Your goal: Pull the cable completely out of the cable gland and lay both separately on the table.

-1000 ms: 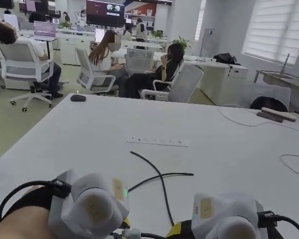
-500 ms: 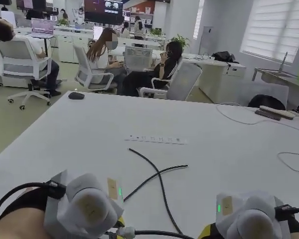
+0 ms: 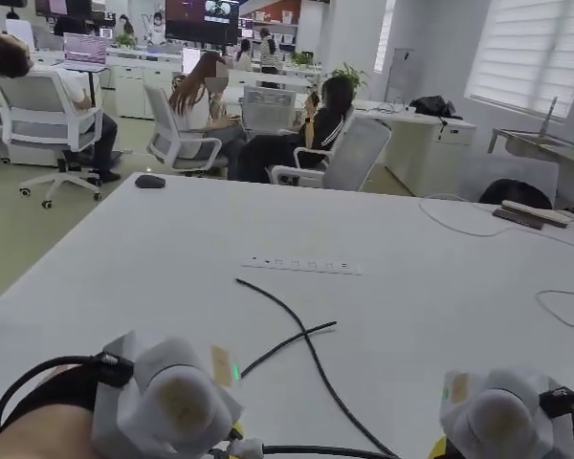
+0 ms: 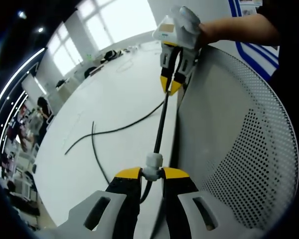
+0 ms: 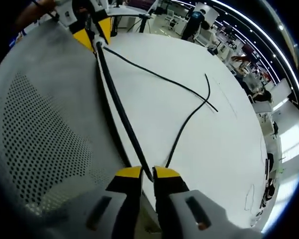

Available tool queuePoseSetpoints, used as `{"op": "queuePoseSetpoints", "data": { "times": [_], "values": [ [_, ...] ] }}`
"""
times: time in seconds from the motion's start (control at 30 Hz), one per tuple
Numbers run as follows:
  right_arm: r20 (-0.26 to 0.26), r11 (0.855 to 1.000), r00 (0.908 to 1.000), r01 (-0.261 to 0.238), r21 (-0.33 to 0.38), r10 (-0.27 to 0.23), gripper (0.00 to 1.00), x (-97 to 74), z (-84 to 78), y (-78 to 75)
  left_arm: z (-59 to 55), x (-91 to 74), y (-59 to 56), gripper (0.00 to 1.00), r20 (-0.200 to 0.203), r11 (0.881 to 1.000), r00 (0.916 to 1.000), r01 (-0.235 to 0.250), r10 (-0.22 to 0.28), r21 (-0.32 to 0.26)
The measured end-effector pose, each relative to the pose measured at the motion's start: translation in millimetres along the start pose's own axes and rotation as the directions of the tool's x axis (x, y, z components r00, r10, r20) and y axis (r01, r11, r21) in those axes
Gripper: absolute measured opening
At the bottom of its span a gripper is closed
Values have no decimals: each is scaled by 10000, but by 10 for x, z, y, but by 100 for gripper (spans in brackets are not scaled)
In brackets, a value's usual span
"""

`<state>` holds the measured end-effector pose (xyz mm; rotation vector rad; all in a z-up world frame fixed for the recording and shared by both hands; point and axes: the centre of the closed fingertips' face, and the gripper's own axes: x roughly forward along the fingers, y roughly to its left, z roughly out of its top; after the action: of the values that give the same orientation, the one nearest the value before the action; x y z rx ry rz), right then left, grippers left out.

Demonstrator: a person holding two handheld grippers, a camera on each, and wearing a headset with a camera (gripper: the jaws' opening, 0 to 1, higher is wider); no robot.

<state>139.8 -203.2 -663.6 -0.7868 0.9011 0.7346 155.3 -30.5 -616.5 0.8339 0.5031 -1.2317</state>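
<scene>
The left gripper (image 4: 150,175) is clamping its jaws on the white cable gland (image 4: 153,163), by the surface's (image 3: 430,287) edge. The black cable (image 4: 162,117) is running straight from the gland to the right gripper (image 5: 146,175), whose jaws are pinching it well away (loose ends are crossing on the surface beyond the gland). Pulling along that axis looks right.

In the head view the cable (image 3: 311,354) ran off past the tabletop's (image 3: 459,287) near edge. The gland (image 3: 241,448) was half cut off, and the markings on the white strip (image 3: 304,267) were too small to read.
</scene>
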Motion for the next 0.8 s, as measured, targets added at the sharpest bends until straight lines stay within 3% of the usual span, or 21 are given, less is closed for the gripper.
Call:
{"op": "queuePoseSetpoints", "data": {
  "times": [0.07, 0.17, 0.23, 0.33, 0.37, 0.43, 0.53, 0.67, 0.73, 0.8],
  "values": [
    [112, 9998, 9999, -55, -176, 57, 13, -37, 121, 49, -1, 2, -1, 16, -18, 10000, 10000, -30, 30, 8],
    [835, 9979, 9950, -515, -391, 547, 17, -84, 430, 192, -1, 15, -17, 16, -38, 10000, 10000, -84, 84, 40],
    [1447, 9937, 9867, -613, -936, 745, 18, -99, 699, 294, -2, 5, 20, 16, -23, 9993, 9993, -366, 367, 105],
    [2456, 9900, 9613, -1041, -955, 1248, 19, -115, 1062, 486, 12, 6, 34, 16, 67, 9982, 9983, -574, 573, 192],
    [2924, 9901, 9472, -1109, -865, 1317, 19, -115, 1203, 532, 12, 9, 22, 16, 65, 9981, 9983, -574, 573, 215],
    [3358, 9920, 9343, -988, -788, 1198, 19, -98, 1350, 552, 17, 19, 2, 17, 68, 9981, 9984, -554, 553, 284],
    [3444, 9943, 9345, -638, -857, 896, 17, -73, 1435, 543, 56, 24, -13, 17, 283, 9974, 9977, -627, 617, 363],
    [3752, 9959, 9230, -674, -604, 853, 13, -36, 1517, 582, 92, 20, 3, 17, 482, 9952, 9953, -857, 835, 464],
    [3612, 9944, 9277, -696, -799, 940, 8, -6, 1488, 620, 98, 12, 12, 17, 529, 9953, 9948, -887, 866, 397],
    [3569, 9946, 9317, -343, -980, 673, 3, -12, 1479, 592, 114, 8, 20, 17, 633, 9951, 9940, -915, 890, 377]
  ]
}}
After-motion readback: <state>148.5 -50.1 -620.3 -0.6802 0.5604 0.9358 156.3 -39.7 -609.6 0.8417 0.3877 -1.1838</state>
